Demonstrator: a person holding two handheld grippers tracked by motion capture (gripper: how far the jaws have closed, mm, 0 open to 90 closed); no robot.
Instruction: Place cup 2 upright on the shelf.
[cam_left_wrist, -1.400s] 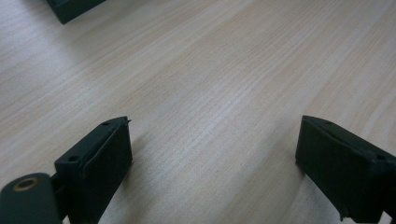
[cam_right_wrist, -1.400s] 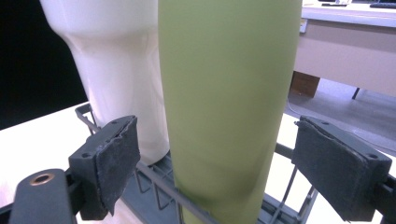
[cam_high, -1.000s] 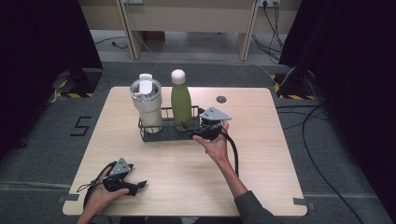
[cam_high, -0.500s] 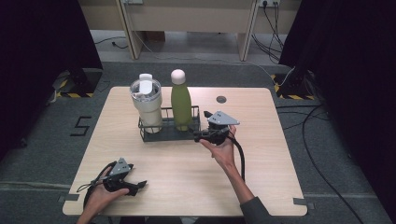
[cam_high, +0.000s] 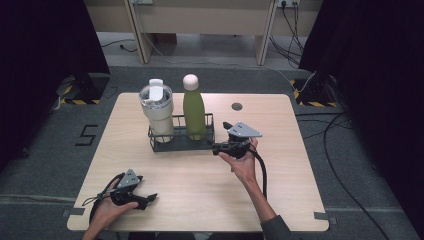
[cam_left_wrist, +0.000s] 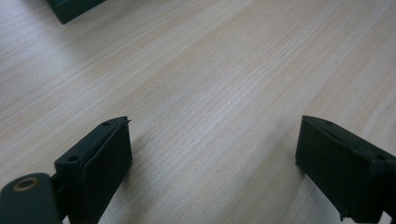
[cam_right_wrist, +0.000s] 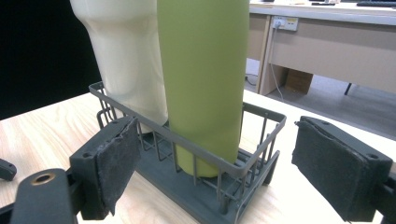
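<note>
A dark wire basket (cam_high: 167, 145) stands at the table's middle back. It holds a cream tumbler (cam_high: 158, 116) with a clear lid on the left and a green bottle (cam_high: 194, 113) with a white cap on the right. My right gripper (cam_high: 219, 138) hovers just off the basket's right end, pointing at it, jaws open. In the right gripper view the basket's (cam_right_wrist: 233, 173) near corner and the green bottle (cam_right_wrist: 203, 79) lie between the open right gripper (cam_right_wrist: 215, 125), untouched by the pads. My left gripper (cam_high: 148, 200) rests open on the table at the front left, with bare wood between its jaws (cam_left_wrist: 212, 123).
The light wooden table (cam_high: 200, 190) has a round cable hole (cam_high: 237, 106) at the back, right of the bottle. Beyond the far edge stands a desk (cam_right_wrist: 327, 42) with wall sockets and cables on the floor.
My right gripper has drawn a little to the right, away from the basket's end. The left gripper and the basket with its bottles have stayed put.
</note>
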